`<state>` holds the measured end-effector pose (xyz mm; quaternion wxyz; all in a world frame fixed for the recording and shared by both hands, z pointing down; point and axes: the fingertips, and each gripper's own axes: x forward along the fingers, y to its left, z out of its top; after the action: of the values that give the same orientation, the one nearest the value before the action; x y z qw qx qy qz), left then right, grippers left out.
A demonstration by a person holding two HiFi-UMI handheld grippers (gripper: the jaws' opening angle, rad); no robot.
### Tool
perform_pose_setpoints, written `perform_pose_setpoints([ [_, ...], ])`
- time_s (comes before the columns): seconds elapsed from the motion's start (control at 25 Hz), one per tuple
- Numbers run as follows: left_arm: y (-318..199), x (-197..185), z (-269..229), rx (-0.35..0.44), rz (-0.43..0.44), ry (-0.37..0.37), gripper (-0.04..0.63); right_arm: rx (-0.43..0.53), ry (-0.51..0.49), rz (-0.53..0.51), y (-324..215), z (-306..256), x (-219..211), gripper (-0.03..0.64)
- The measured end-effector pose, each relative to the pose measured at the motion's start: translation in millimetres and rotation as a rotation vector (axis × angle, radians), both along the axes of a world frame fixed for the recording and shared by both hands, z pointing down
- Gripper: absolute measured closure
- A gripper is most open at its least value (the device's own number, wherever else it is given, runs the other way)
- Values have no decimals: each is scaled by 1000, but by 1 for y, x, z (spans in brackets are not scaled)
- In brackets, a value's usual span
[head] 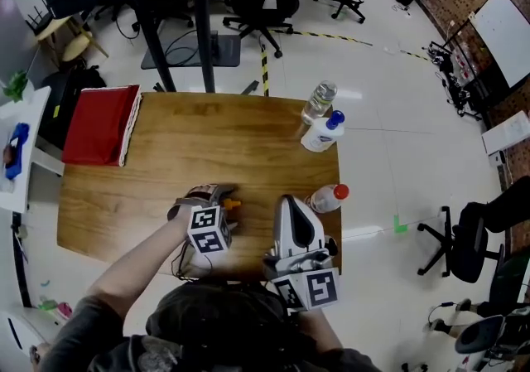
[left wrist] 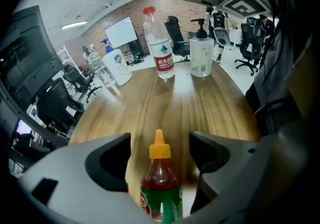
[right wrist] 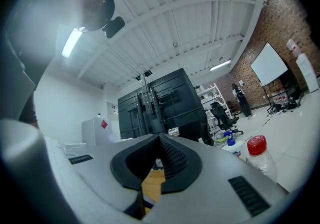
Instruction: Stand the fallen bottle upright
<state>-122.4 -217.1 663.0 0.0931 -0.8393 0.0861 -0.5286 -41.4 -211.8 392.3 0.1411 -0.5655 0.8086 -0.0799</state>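
Note:
A small sauce bottle with red contents, a green label and an orange cap sits between the jaws of my left gripper, its cap pointing away from the camera. Both jaws stand wide, with a gap showing on each side of the bottle, so nothing presses on it. From the head view my left gripper tips down onto the wooden table near its front edge, and only the cap shows. My right gripper hovers just to the right, shut and empty, pointing roughly level.
A red-capped water bottle stands at the table's right edge. A white bottle with a blue cap and a clear bottle stand at the far right corner. A clear pump dispenser stands near the water bottle. A red folded cloth lies at the left.

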Motion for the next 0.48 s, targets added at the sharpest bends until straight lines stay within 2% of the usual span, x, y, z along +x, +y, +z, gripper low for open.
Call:
perform_pose_setpoints([
  [0.08, -2, 2, 7, -17, 22, -38, 195, -4, -5, 9, -1, 2, 5, 604],
  [0.24, -3, 5, 18, -113, 4, -93, 195, -14, -17, 23, -6, 6, 15, 604],
  [0.48, -7, 1, 33, -124, 12, -169, 218, -17, -23, 25, -10, 11, 23, 604],
])
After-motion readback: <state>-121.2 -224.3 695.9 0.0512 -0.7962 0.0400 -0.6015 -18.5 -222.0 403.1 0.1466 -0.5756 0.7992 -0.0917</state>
